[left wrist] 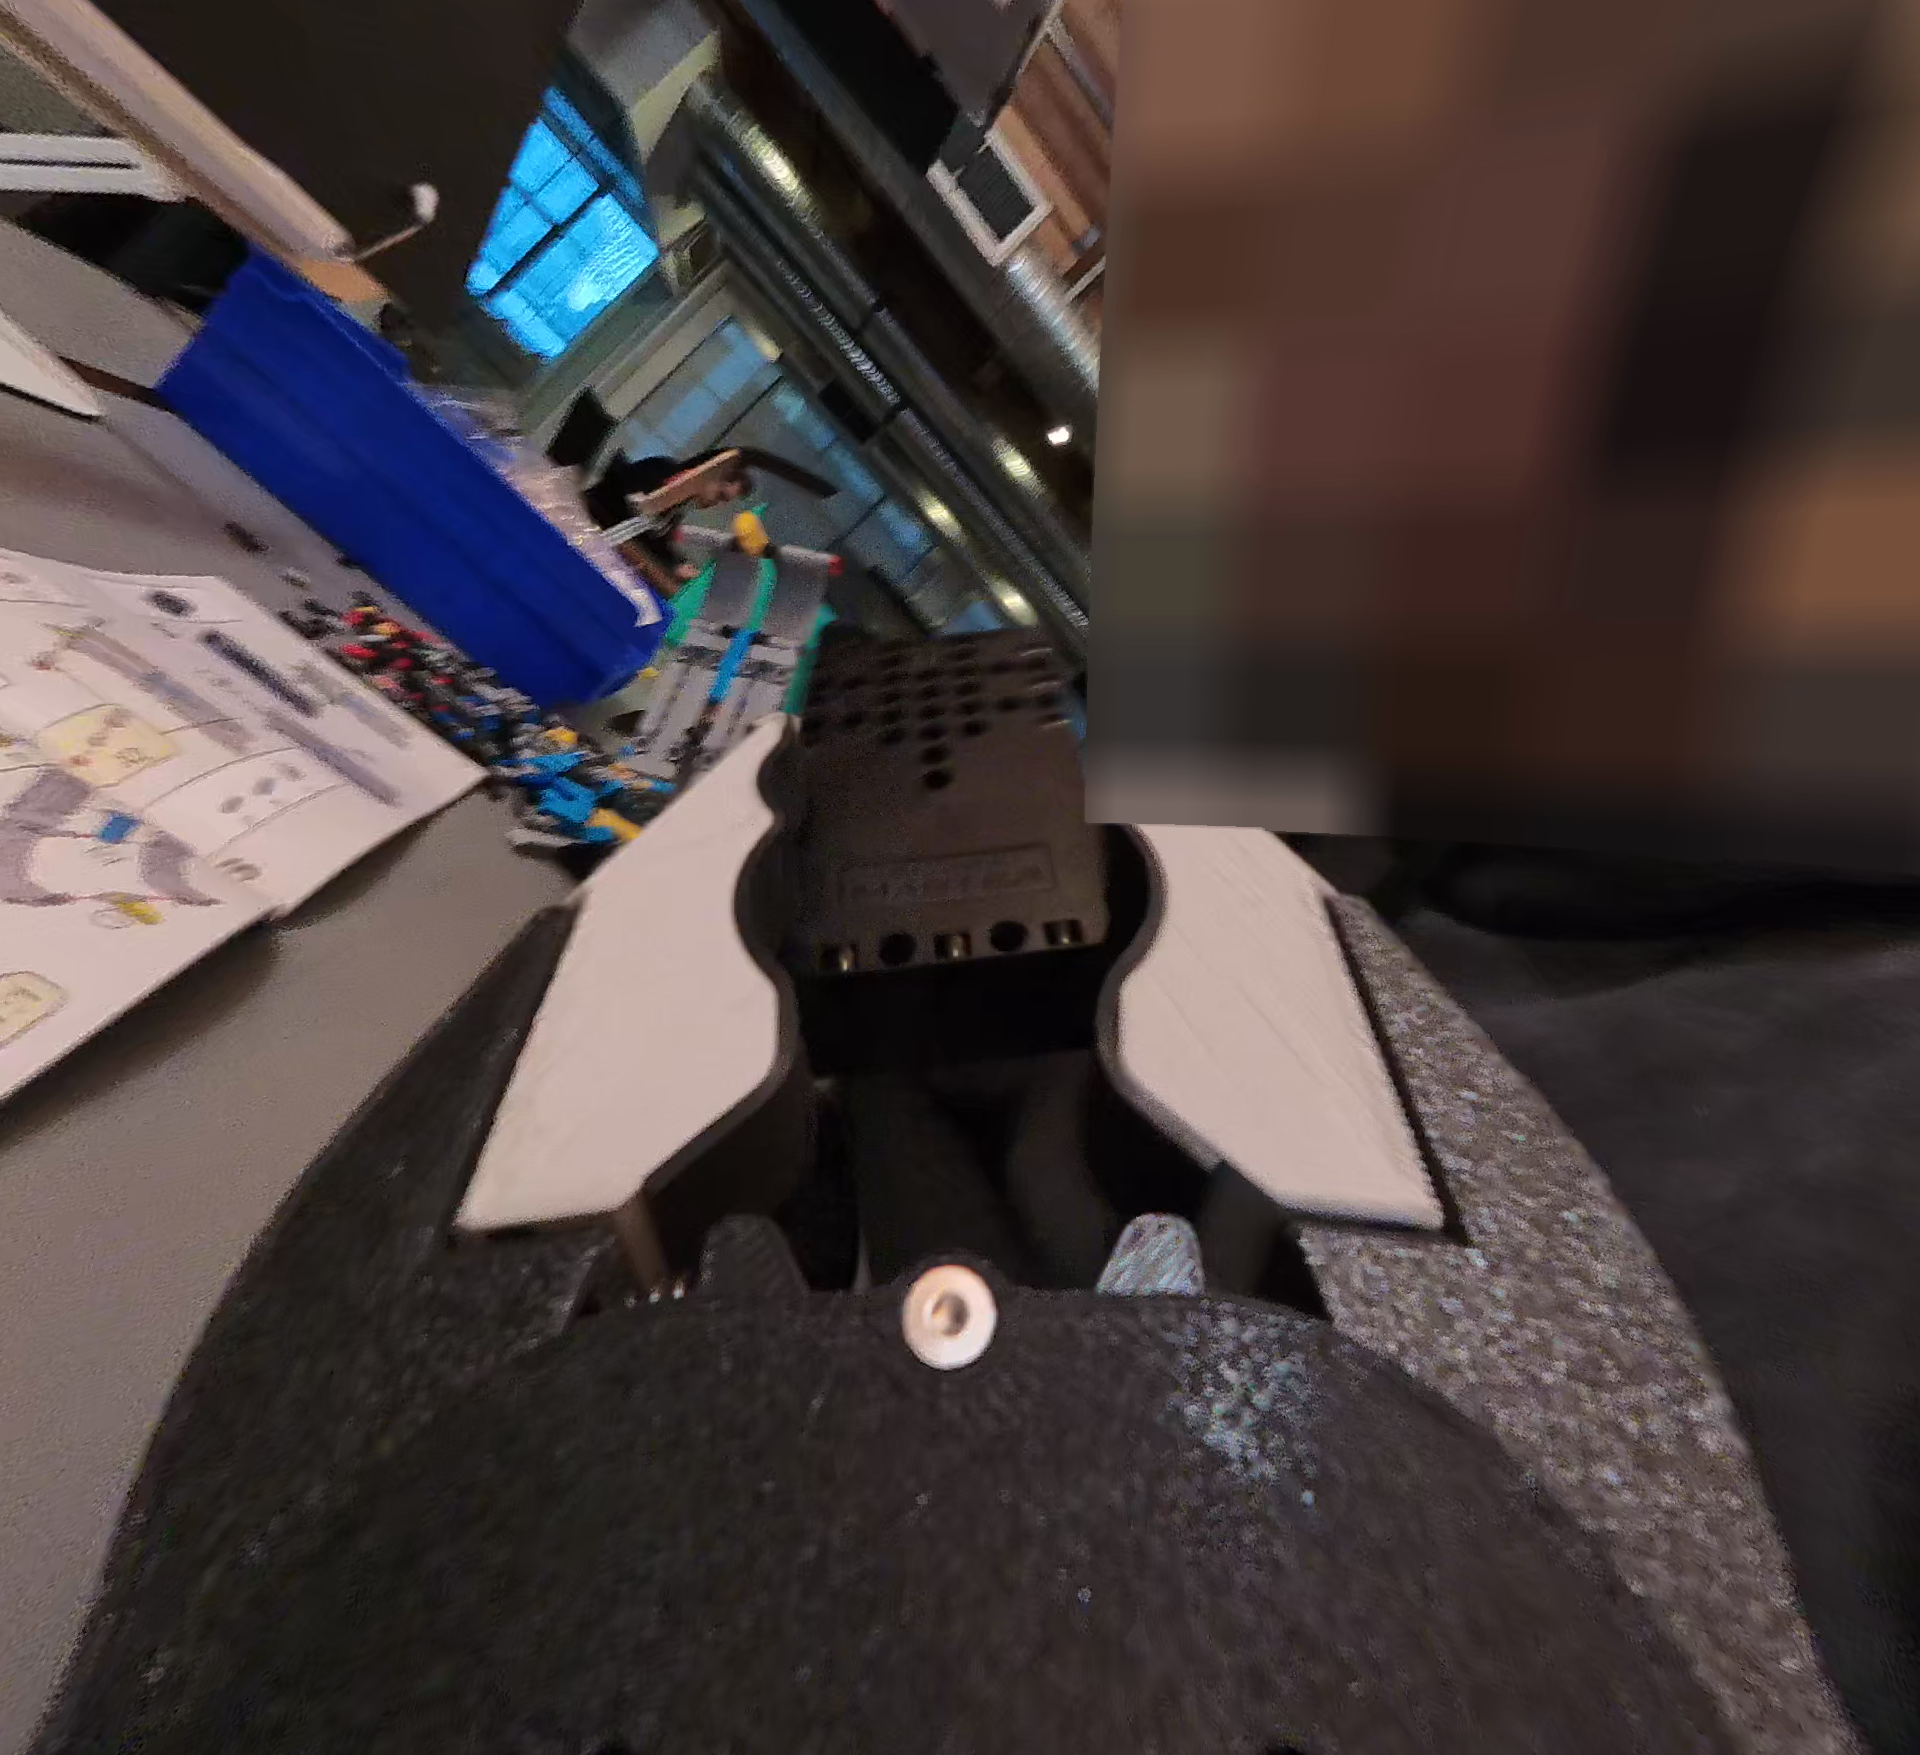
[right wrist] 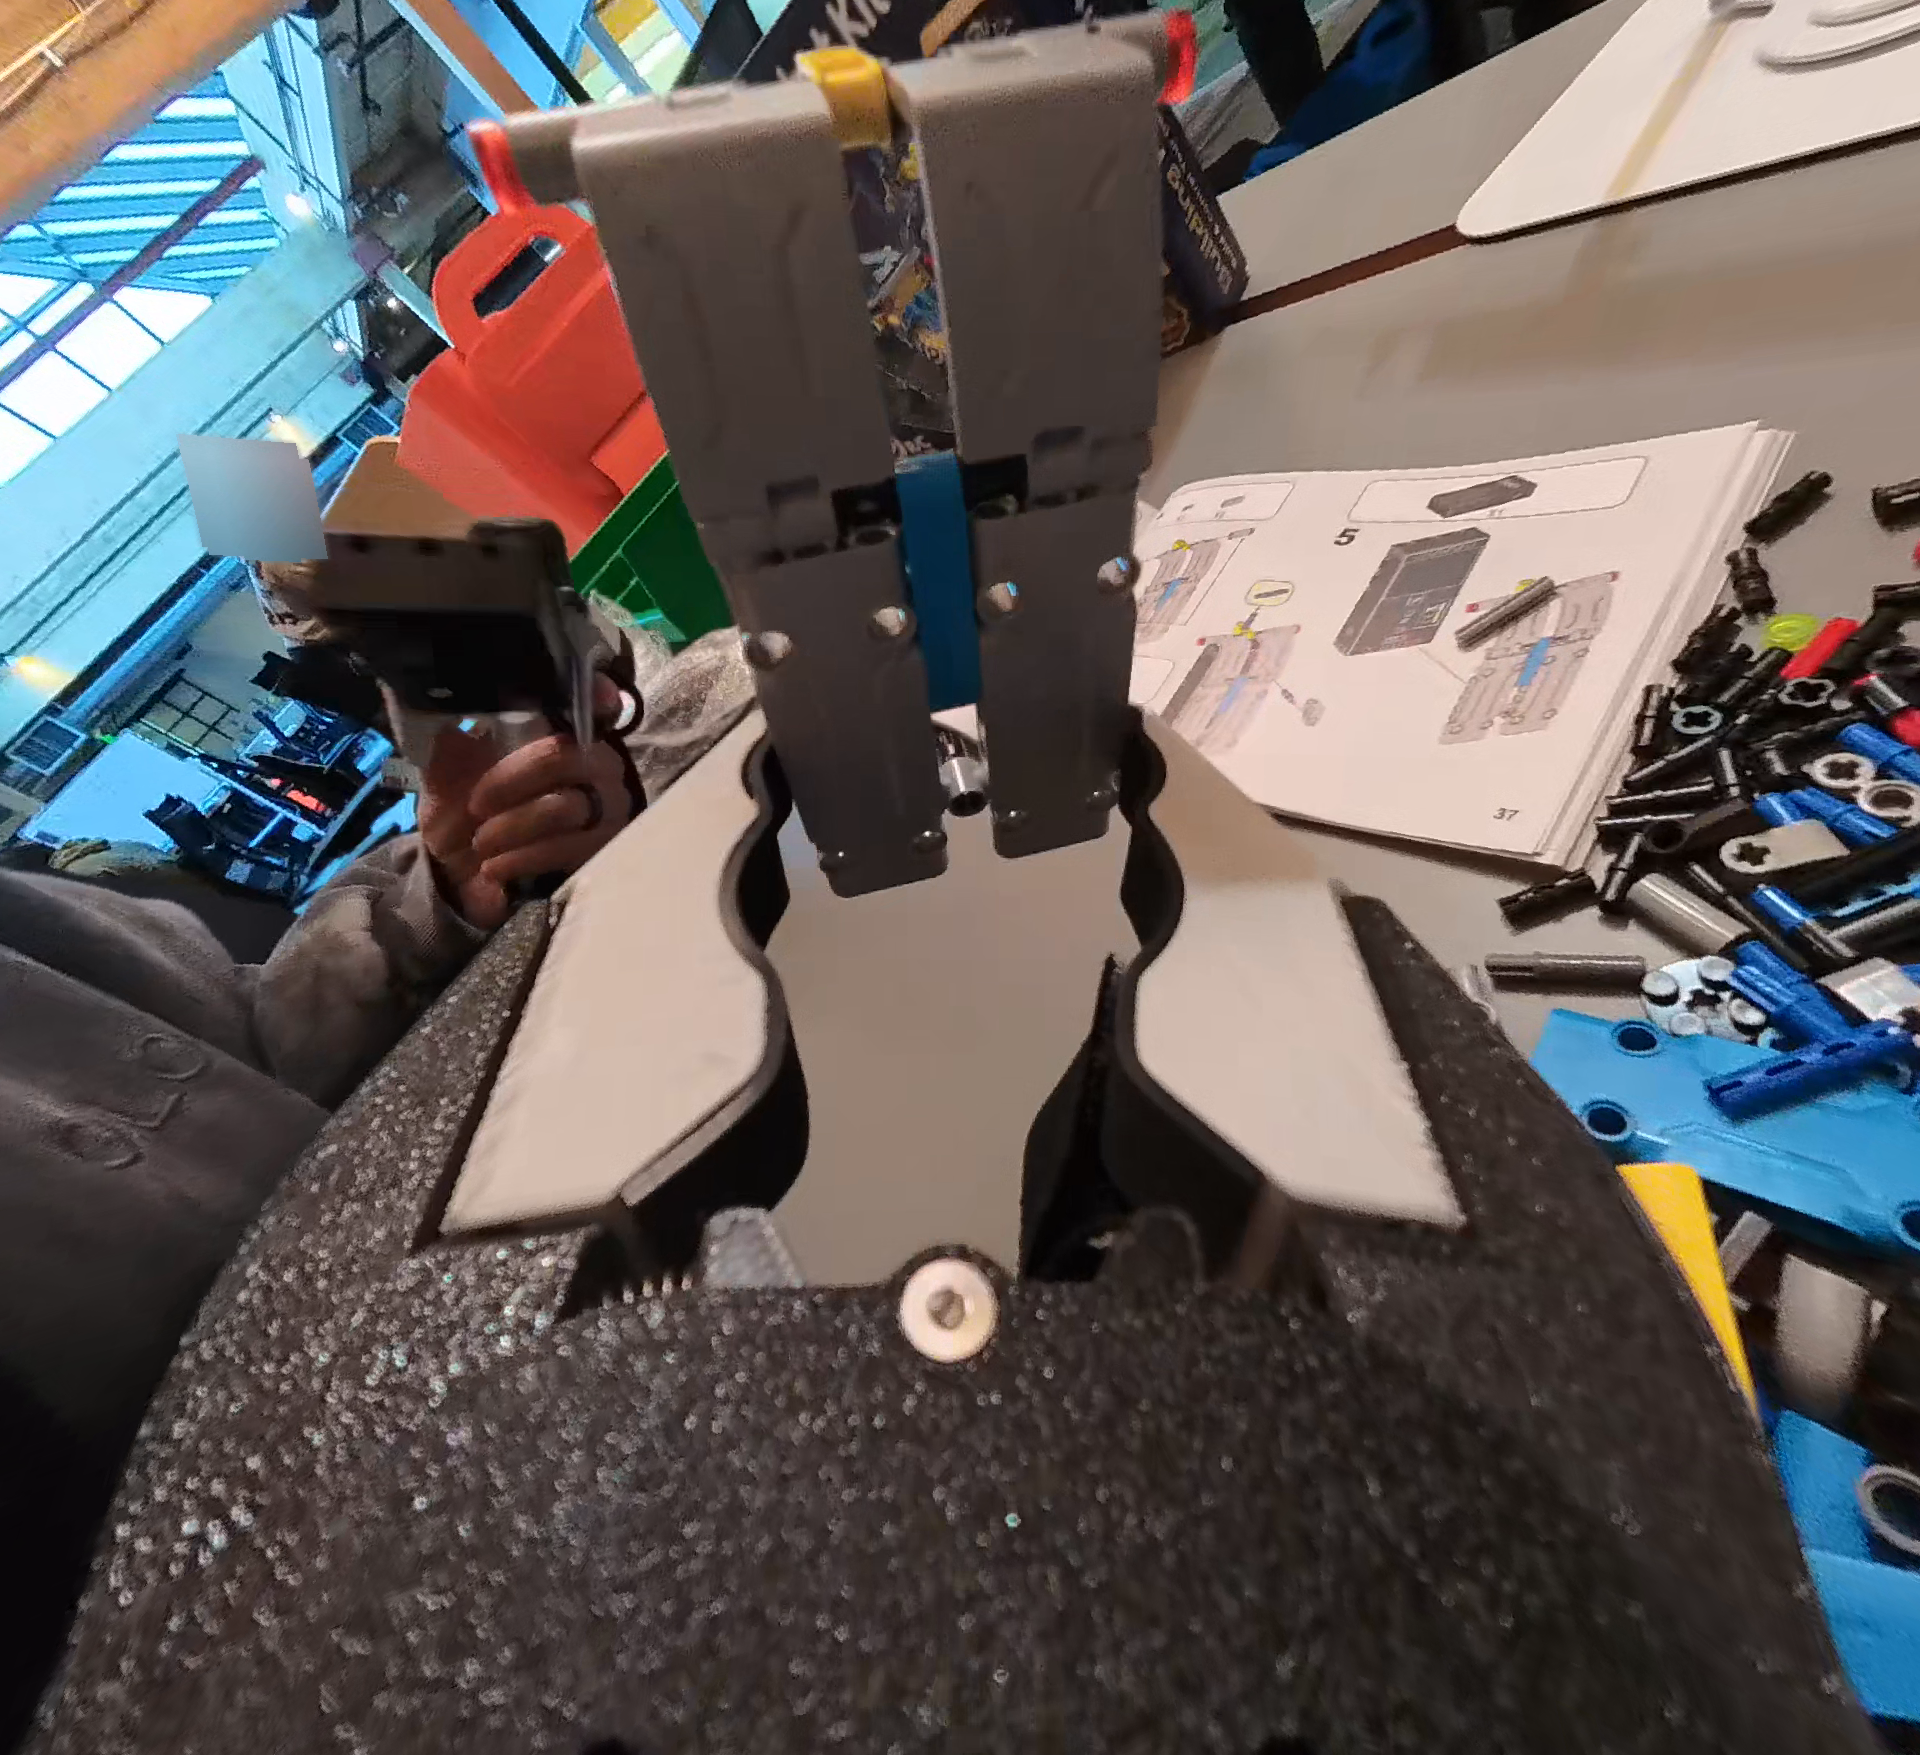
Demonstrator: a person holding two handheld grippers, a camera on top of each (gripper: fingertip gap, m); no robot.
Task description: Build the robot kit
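We see the left tongs [left wrist: 940, 884] pinching a black perforated block [left wrist: 935, 801], its rows of round holes and end sockets showing between the two grey fingers [left wrist: 665, 978], which press against its sides. The block is held in the air, off the table [left wrist: 208, 1134]. In the right wrist view the same block [right wrist: 447, 599] shows farther off at the left, carried by a hand [right wrist: 520, 801] on the other tool.

The right tongs [right wrist: 951, 832] pinch the lower end of a grey panel assembly [right wrist: 883, 458], two long grey panels side by side joined by a blue strip [right wrist: 935, 562], with a yellow clip [right wrist: 847, 95] at the top and red caps [right wrist: 499, 157] on a cross axle. It stands upright from the fingers, lifted above the table [right wrist: 1403, 355].

On the table an open instruction booklet [right wrist: 1455, 635] lies toward the far side, and just beside it, along the right edge, a heap of loose black, blue and red building pieces [right wrist: 1766, 822]. A light blue plate [right wrist: 1683, 1134] and a yellow piece [right wrist: 1683, 1238] lie nearer the tongs. In the left wrist view the booklet [left wrist: 156, 770] lies at the left, with a blue bin [left wrist: 395, 479] beyond it.
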